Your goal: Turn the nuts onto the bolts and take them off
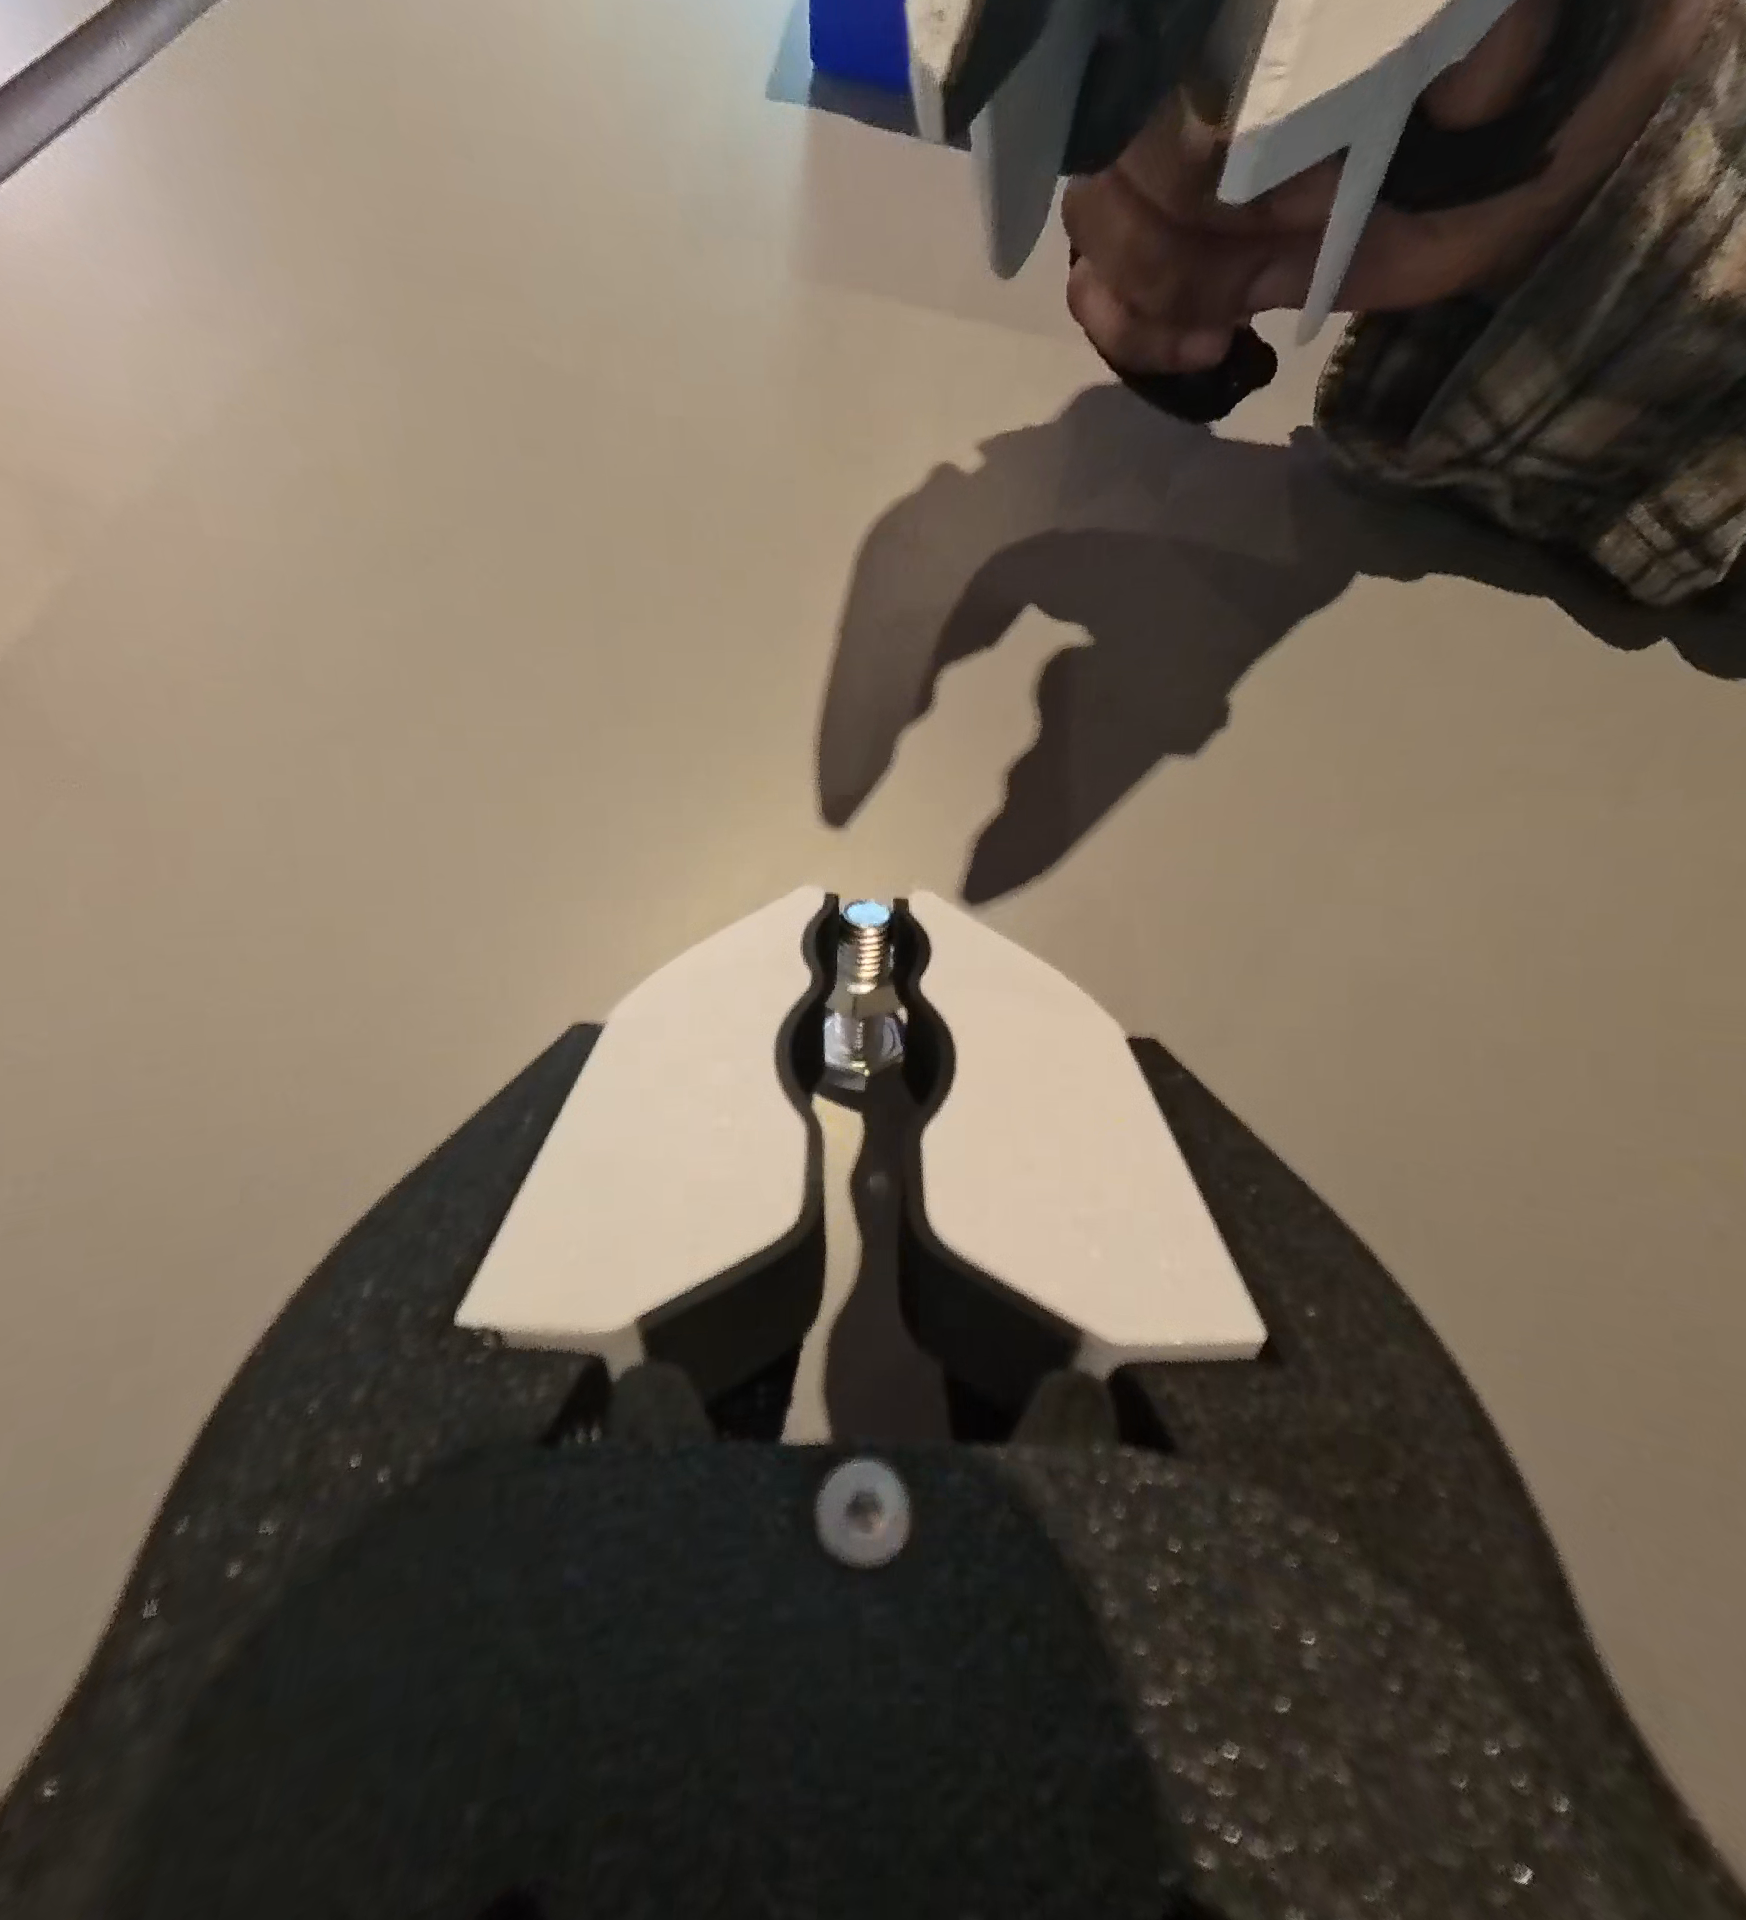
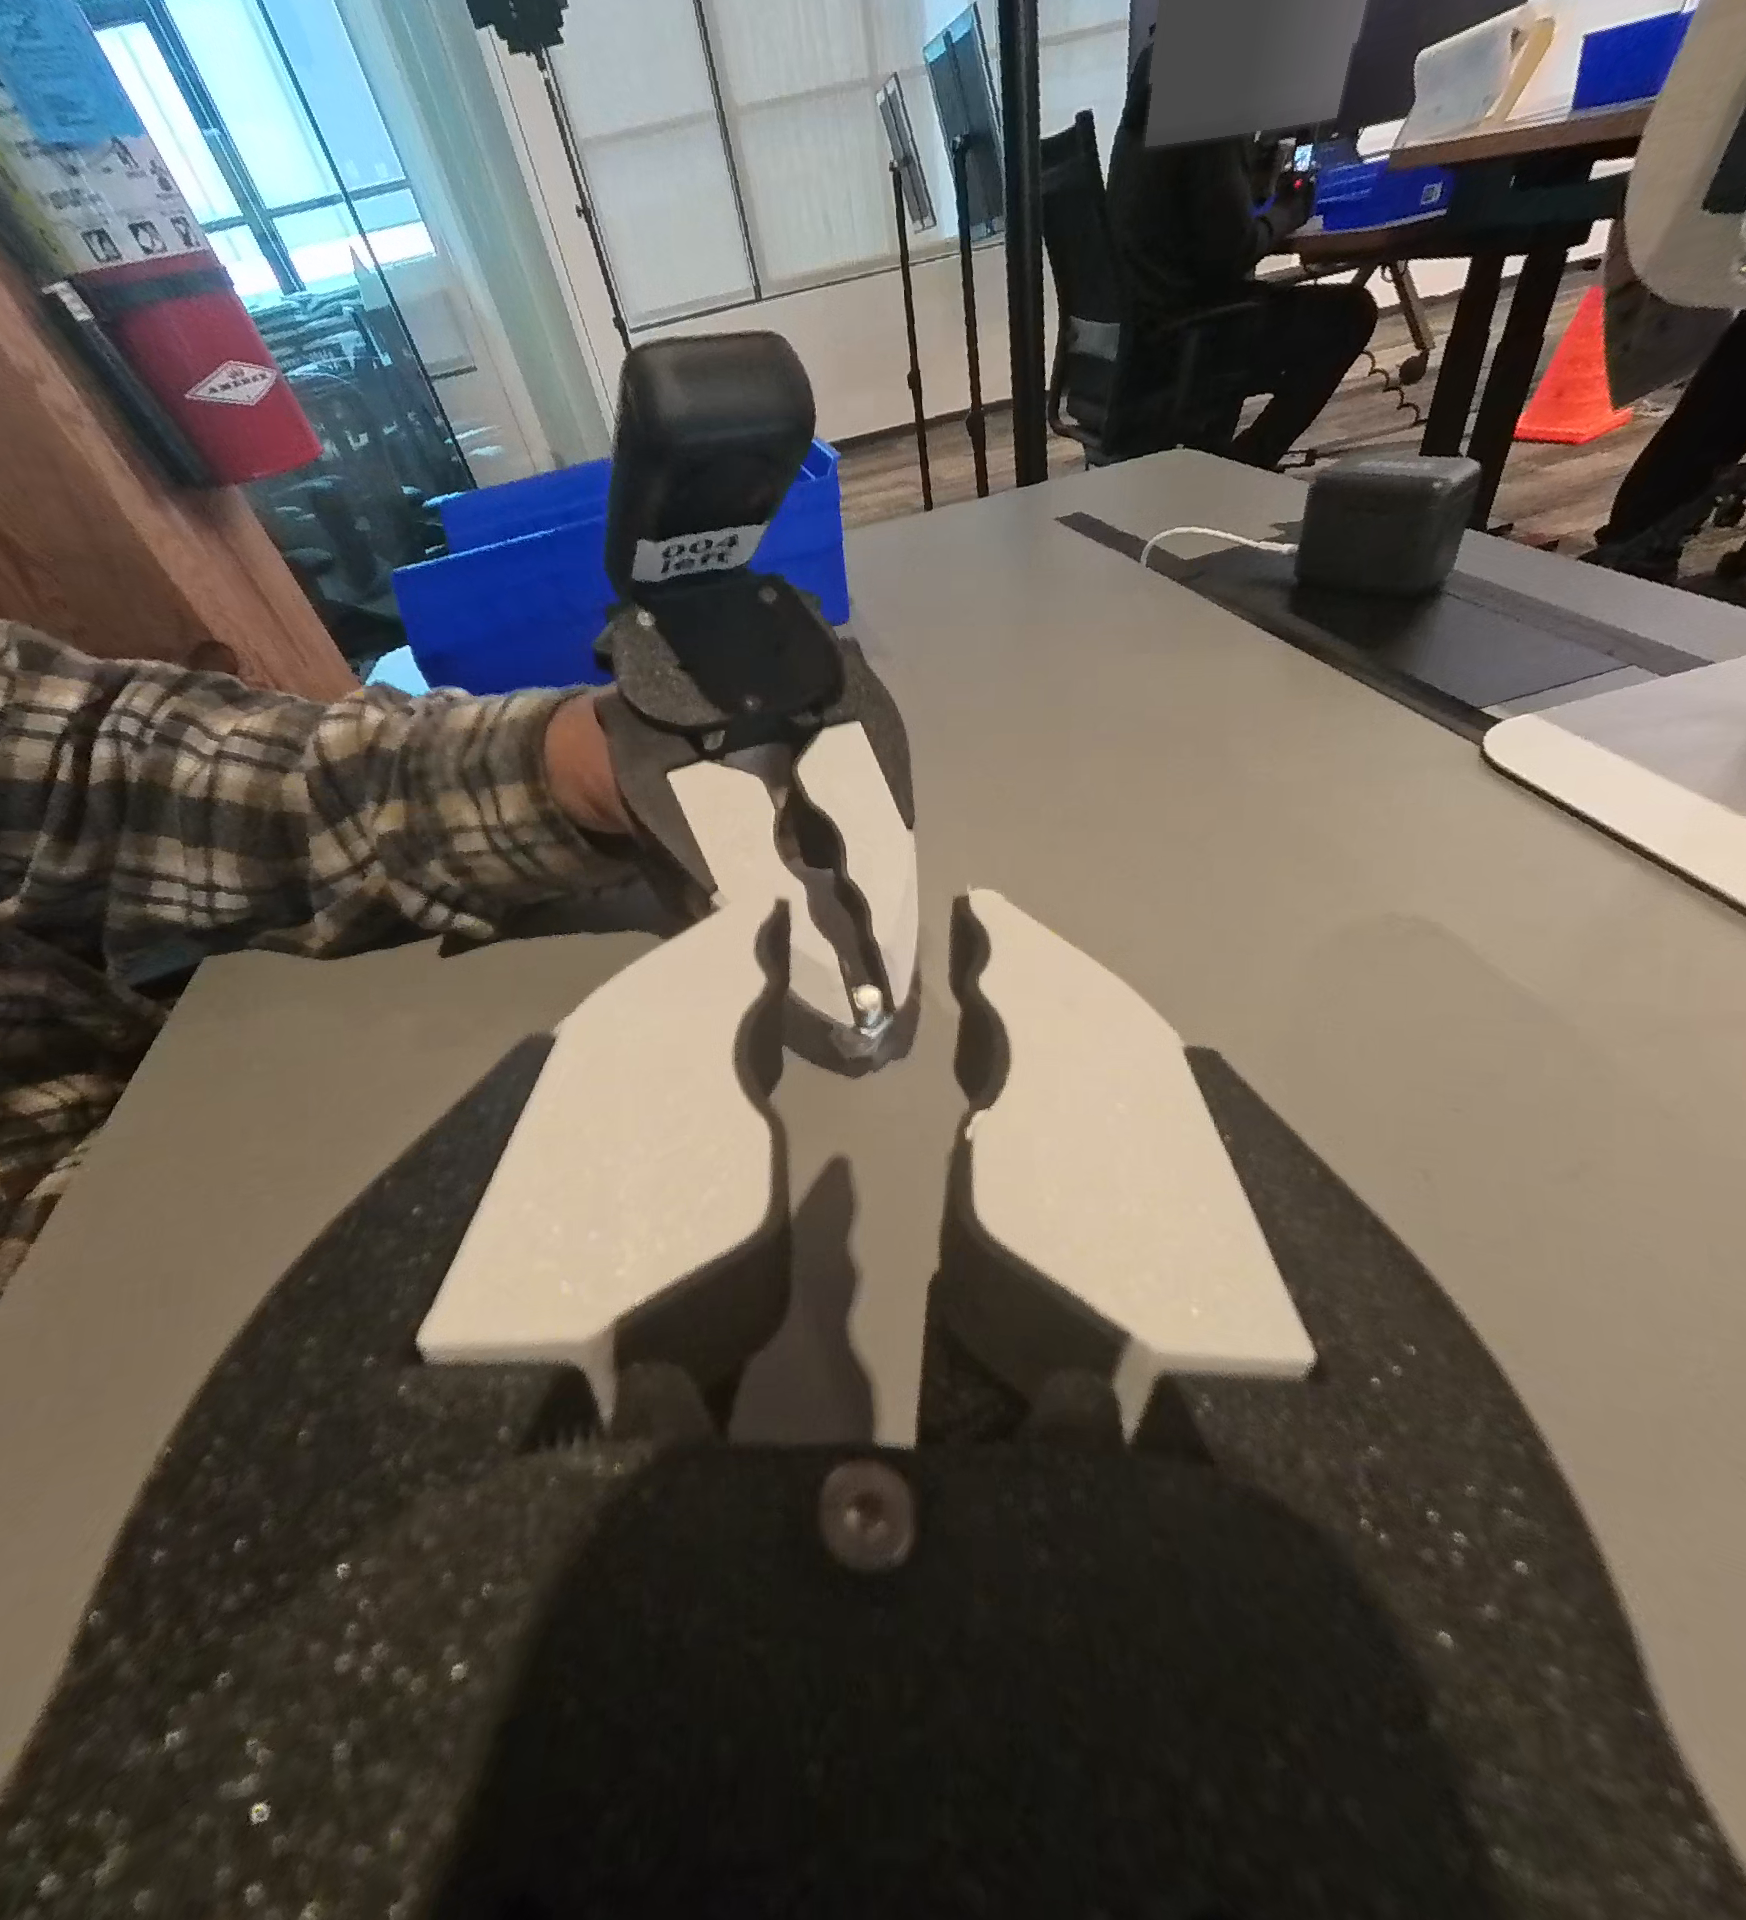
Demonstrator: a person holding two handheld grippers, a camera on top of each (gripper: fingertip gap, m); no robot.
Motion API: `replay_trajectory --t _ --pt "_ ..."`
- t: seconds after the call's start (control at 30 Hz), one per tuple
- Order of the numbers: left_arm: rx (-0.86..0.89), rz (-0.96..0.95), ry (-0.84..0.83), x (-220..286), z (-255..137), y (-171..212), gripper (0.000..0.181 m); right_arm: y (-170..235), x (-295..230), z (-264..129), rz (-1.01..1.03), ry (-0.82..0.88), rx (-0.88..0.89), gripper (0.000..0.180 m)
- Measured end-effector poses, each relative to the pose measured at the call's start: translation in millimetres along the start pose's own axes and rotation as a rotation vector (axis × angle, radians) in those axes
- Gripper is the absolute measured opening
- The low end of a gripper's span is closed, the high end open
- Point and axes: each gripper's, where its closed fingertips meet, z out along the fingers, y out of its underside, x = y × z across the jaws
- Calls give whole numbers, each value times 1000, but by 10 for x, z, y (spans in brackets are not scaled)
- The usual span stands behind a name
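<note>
A small silver bolt (image 1: pixel 866 951) sits between my left gripper's (image 1: pixel 869 902) white fingers, threaded end pointing away from the camera. A hex nut (image 1: pixel 853 1013) sits on its shank further back in the jaws. The left gripper is shut on the bolt, low over the grey table (image 1: pixel 381 623). In the right wrist view the bolt (image 2: pixel 867 1003) stands upright with its lower end at the table, held by the left gripper's fingers (image 2: pixel 884 831). My right gripper (image 2: pixel 874 909) is open and empty, its fingertips on either side of the bolt and a little above it, not touching.
A blue bin (image 2: pixel 536 592) stands behind the table's far left corner. A black box (image 2: pixel 1388 530) with a white cable sits on a dark strip at the back right. A white tray (image 2: pixel 1627 800) lies at the right edge. People sit at desks beyond. About 10 cm separates my left fingertips from my right.
</note>
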Motion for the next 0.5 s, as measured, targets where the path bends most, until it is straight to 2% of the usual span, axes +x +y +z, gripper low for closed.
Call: replay_trajectory --t 0.03,0.5 --pt "-2 -2 -1 -5 -21 11 9 5 -2 2 -3 1 -5 29" --pt "-68 -3 6 -21 -144 126 12 103 -60 73 -32 -10 -69 34"
